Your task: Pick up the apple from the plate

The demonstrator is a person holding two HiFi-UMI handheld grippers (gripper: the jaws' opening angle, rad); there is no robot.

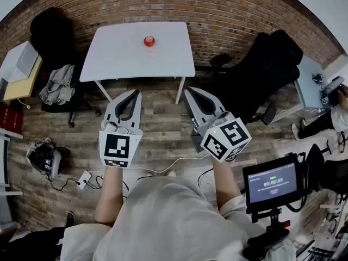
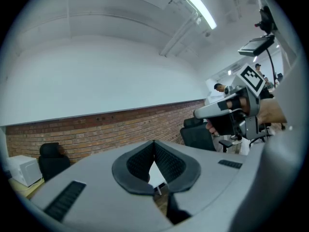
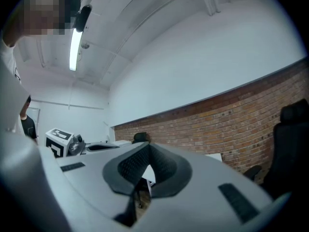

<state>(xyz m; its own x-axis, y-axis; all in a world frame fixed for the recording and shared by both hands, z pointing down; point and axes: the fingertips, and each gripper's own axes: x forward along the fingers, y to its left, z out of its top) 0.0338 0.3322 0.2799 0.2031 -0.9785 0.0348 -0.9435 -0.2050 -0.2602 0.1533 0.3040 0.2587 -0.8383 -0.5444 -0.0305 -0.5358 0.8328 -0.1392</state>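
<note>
Left hand-held gripper [image 1: 133,93]: level, jaws pressed together, nothing between, touching nothing. Apple [image 1: 149,41]: straight ahead on white counter [image 1: 119,56], well apart from both tips and slightly nearer left one's line. Round, so no long axis to align with. Plate beneath too pale to make out. Right hand-held gripper [image 1: 189,91]: level, jaws pressed together, empty; apple lies ahead-left of it.

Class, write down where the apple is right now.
In the head view, the apple sits top centre on the white table, toward its far edge by the brick wall.
</note>
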